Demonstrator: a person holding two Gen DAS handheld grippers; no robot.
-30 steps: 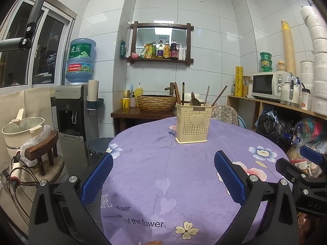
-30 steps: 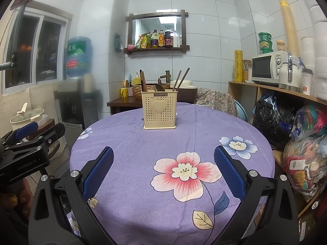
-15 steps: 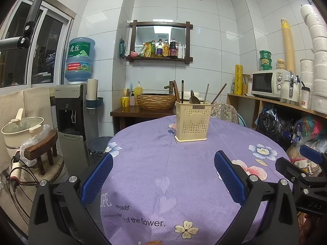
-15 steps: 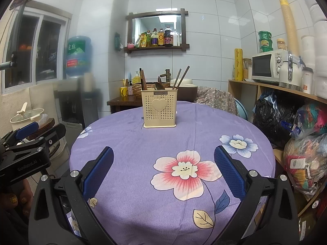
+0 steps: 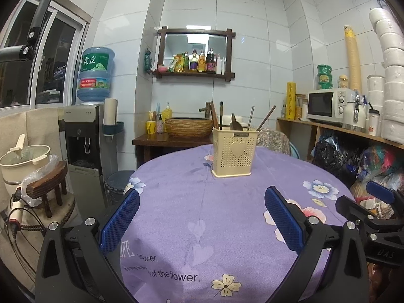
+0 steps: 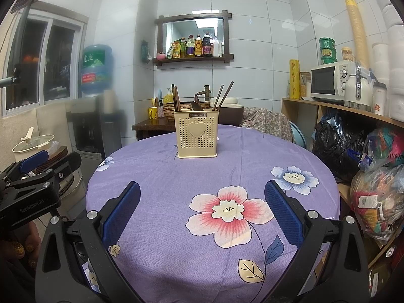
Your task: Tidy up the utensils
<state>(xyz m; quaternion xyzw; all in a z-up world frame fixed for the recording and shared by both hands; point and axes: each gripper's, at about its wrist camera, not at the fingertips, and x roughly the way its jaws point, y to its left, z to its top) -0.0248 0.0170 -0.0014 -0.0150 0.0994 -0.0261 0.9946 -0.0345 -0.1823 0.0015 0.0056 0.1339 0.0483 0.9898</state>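
Note:
A cream perforated utensil holder (image 5: 234, 153) with a heart on its front stands upright on the round table's purple floral cloth (image 5: 222, 217); it also shows in the right wrist view (image 6: 197, 136). Chopsticks (image 6: 223, 95) and a spoon (image 6: 195, 106) stick up out of it. My left gripper (image 5: 202, 217) is open and empty, held over the near part of the table, well short of the holder. My right gripper (image 6: 202, 213) is open and empty, also short of the holder. Each gripper shows at the edge of the other's view.
A wooden side table with a woven basket (image 5: 188, 126) stands behind the round table. A water dispenser (image 5: 85, 136) is at the left. Shelves with a microwave (image 5: 328, 106) and bags (image 6: 378, 176) line the right. A patterned chair back (image 6: 267, 123) is beyond the table.
Both grippers have lowered and tilted slightly, so the holder sits a little higher in each view. Both stay open and empty.

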